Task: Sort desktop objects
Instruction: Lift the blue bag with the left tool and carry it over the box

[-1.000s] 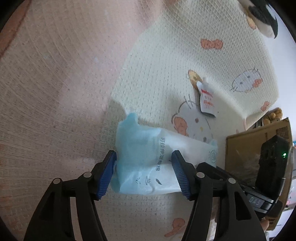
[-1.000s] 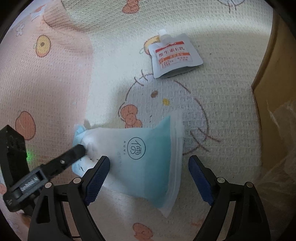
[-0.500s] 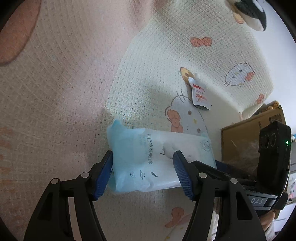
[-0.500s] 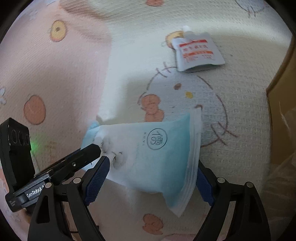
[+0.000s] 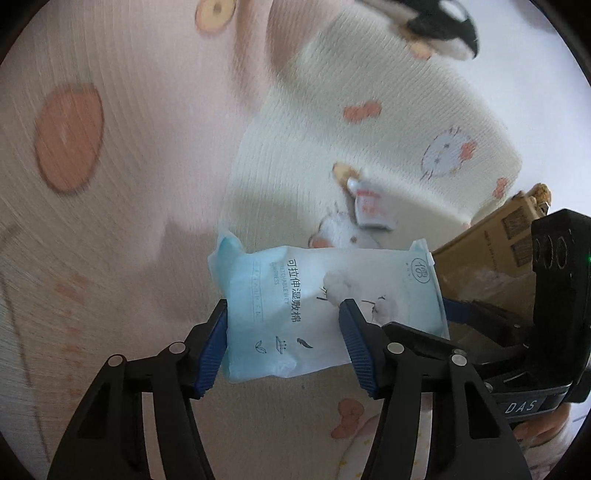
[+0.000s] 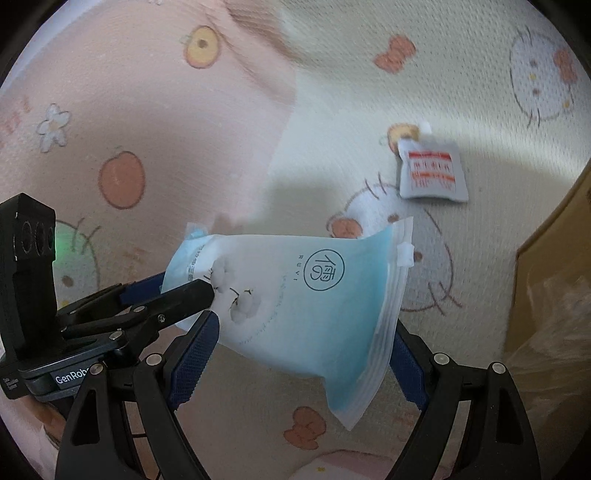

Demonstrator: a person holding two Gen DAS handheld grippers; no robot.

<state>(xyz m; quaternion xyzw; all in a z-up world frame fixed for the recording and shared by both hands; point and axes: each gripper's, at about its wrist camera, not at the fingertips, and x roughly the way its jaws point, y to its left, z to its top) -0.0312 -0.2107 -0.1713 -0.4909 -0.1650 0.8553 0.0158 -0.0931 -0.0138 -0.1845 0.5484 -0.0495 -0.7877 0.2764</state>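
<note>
A light blue wet-cotton pack (image 5: 325, 302) hangs in the air above the patterned cloth. My left gripper (image 5: 284, 343) is shut on its left end, blue pads pressed on both sides. My right gripper (image 6: 303, 354) is shut on its right end; the pack (image 6: 306, 295) spans its blue pads and droops past the right finger. Each gripper shows in the other's view: the right one (image 5: 461, 332) and the left one (image 6: 155, 302). A small white pouch with red print (image 6: 430, 171) lies flat on the cream cloth beyond; it also shows in the left wrist view (image 5: 371, 208).
A pink and cream cartoon-print blanket (image 6: 155, 122) covers the surface. A cardboard box (image 5: 491, 243) with plastic inside stands at the right, also at the right wrist view's right edge (image 6: 554, 280). A black-and-white plush (image 5: 436, 29) lies at the far top.
Both grippers closed on the pack and lifted it off the cloth; it now hangs between them. The blanket and the pouch look farther away, and the views blur with motion.
</note>
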